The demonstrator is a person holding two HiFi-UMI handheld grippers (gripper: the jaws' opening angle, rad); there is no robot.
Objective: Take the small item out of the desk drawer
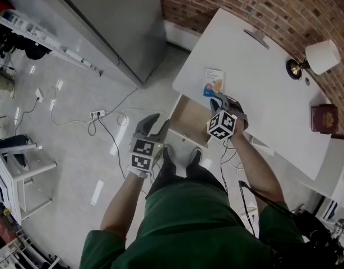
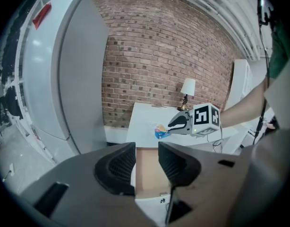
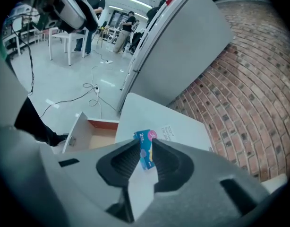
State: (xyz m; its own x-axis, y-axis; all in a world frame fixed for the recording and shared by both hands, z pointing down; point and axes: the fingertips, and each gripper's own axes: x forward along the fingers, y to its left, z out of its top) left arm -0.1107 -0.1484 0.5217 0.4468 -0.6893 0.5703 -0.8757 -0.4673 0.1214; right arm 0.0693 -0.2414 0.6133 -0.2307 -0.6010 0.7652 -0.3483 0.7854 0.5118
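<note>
Jaws of the right gripper (image 3: 146, 148) stand part-closed and appear to pinch the small blue printed packet (image 3: 146, 159) at their tips. Beyond them lies the white desk top (image 3: 152, 110), with the open wooden drawer (image 3: 95, 138) to their left. The left gripper (image 2: 146, 150) gapes empty before the drawer. The removal looks done; the next move is to lay the packet down and release it.

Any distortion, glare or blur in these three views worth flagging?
Head view: sharp, evenly lit, light streaks reflect off the floor. Left gripper view: heavy fisheye, dark corners, the brick wall bows. Right gripper view: same bowing; the right gripper is soft up close, the blue packet in it clearer.
</note>
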